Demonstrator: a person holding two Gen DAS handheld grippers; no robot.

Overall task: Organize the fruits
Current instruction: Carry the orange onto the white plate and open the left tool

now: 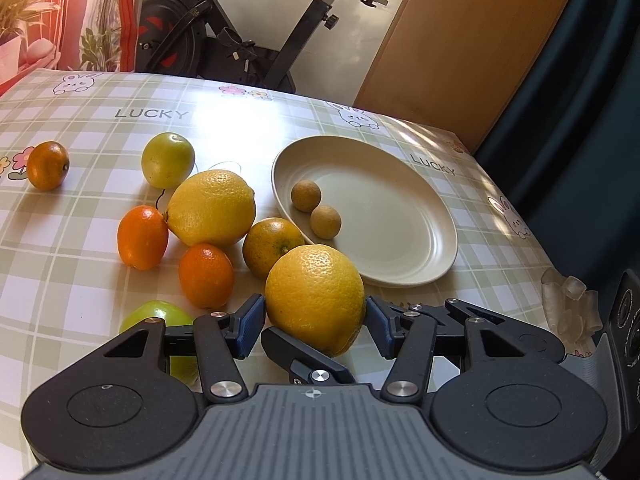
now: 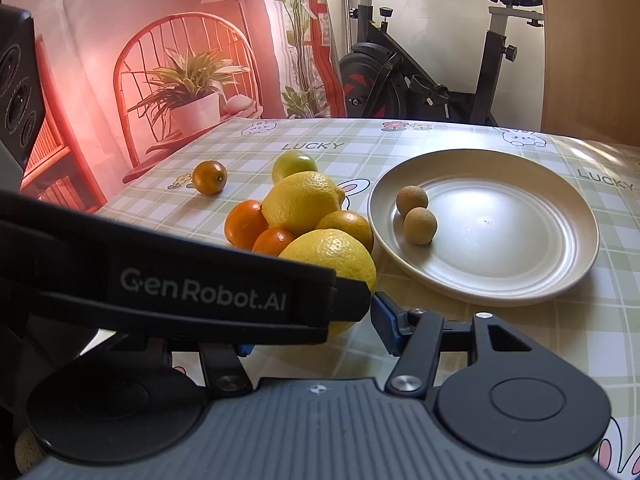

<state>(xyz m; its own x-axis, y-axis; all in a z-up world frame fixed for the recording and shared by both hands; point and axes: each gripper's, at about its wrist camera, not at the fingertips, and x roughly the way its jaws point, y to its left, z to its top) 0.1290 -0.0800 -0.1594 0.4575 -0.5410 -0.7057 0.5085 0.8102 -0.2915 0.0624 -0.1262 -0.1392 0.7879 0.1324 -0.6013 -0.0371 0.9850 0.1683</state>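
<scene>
Broadly, the checked tablecloth (image 1: 80, 240) carries everything: the cream plate (image 1: 400, 256) sits on the right side of the table, and the loose fruit lies in a cluster just left of it. Only two small brown longans (image 1: 306, 196) lie in the plate so far, touching each other near its left rim.

Nearest the left gripper (image 1: 314, 326) is a big lemon (image 1: 314, 300), standing between its blue pads; the right pad looks to be touching the peel, the left one a little apart, so the jaws are spread around it and not yet clamped. A second lemon (image 1: 211, 207) lies behind, with a mottled orange (image 1: 272, 246) between the two and against the plate's rim.

On the right gripper (image 2: 312, 330) only one blue pad shows clearly; a black strap hides the other, so I cannot tell its state.

A round, waxy lemon gripped low could squirt forward and knock the kumquats (image 1: 206, 276) rolling.
</scene>
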